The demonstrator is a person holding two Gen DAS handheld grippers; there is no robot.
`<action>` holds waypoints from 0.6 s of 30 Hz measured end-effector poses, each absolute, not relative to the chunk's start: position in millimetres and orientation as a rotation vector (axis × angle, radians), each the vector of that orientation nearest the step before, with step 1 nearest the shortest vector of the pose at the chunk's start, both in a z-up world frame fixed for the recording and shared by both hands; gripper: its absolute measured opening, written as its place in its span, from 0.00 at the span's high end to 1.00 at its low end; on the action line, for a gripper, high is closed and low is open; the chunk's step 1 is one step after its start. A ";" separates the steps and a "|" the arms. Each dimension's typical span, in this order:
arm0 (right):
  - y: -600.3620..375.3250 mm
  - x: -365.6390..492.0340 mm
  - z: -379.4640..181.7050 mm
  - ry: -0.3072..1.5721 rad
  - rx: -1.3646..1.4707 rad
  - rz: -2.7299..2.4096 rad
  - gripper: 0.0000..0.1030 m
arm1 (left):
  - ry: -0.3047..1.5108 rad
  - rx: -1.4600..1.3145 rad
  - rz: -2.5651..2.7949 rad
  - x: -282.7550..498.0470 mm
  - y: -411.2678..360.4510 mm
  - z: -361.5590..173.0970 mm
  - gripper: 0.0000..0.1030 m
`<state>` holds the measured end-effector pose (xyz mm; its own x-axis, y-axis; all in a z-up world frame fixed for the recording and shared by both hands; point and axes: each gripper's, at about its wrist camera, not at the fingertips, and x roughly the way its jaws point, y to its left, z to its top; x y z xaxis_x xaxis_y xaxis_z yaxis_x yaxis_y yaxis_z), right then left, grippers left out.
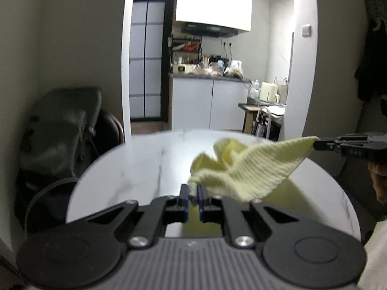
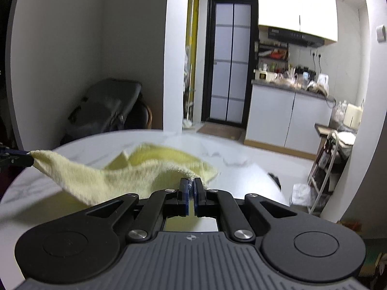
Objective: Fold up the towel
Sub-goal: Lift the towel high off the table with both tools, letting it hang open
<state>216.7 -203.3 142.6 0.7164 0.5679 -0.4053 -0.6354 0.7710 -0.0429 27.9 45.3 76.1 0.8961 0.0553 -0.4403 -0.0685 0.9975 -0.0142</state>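
- You are holding the left gripper (image 1: 192, 189) low over the round white table (image 1: 135, 169), and its blue-padded fingers (image 1: 183, 193) are pinching one corner of the pale yellow towel (image 1: 246, 169) between them.
- From those fingers the towel is stretching up and to the right, and is hanging above the tabletop with a bunched fold sagging just beyond your fingertips.
- Further right in the left wrist view, the right gripper (image 1: 316, 144) is gripping the towel's far corner at the table's edge, with your hand (image 1: 379, 178) showing just beneath it.
- In the right wrist view, the left gripper (image 2: 29, 157) is clamping the towel (image 2: 101, 176) corner far to the left of your fingers.
- The cloth is draping from there toward the middle, above the table (image 2: 241, 169).
- The right gripper (image 2: 191, 187) is closing its fingers (image 2: 198, 191) on the other corner, with only a sliver of terry showing between the pads.
- Beyond your fingertips, a dark bag (image 2: 108, 106) is sitting on a chair, left of a kitchen counter (image 2: 290, 89).
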 end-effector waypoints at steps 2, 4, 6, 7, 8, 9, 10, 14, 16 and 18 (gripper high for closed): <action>-204.8 215.8 152.9 0.358 -0.186 0.666 0.96 | 0.436 -0.017 0.064 28.9 47.1 86.9 0.92; -206.4 214.7 163.5 0.333 -0.186 0.661 0.96 | 0.421 -0.009 0.061 30.4 49.0 96.9 0.92; -207.3 213.6 171.1 0.314 -0.185 0.657 0.96 | 0.409 -0.006 0.058 32.2 50.9 105.7 0.92; -207.8 213.0 177.0 0.298 -0.186 0.652 0.96 | 0.404 -0.007 0.057 33.2 52.4 109.6 0.92; -207.8 212.7 180.6 0.288 -0.185 0.649 0.96 | 0.399 -0.005 0.057 34.1 53.8 113.5 0.92; -207.7 212.4 184.5 0.278 -0.184 0.647 0.96 | 0.394 0.004 0.057 35.1 55.1 117.5 0.92; -207.5 212.1 188.4 0.269 -0.182 0.644 0.96 | 0.389 0.012 0.058 36.0 56.3 121.5 0.92; -205.4 212.0 204.9 0.232 -0.182 0.644 0.96 | 0.373 0.040 0.049 40.8 62.3 138.5 0.92; -202.7 212.8 216.0 0.212 -0.184 0.647 0.96 | 0.367 0.049 0.038 44.0 66.1 147.5 0.92; -199.0 215.1 226.9 0.192 -0.184 0.649 0.96 | 0.361 0.059 0.034 48.0 68.5 155.9 0.92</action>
<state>215.1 -199.0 226.9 0.7801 0.5801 -0.2344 -0.6141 0.7816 -0.1097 48.0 68.5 155.9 0.9349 0.0436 -0.3523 -0.0223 0.9977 0.0642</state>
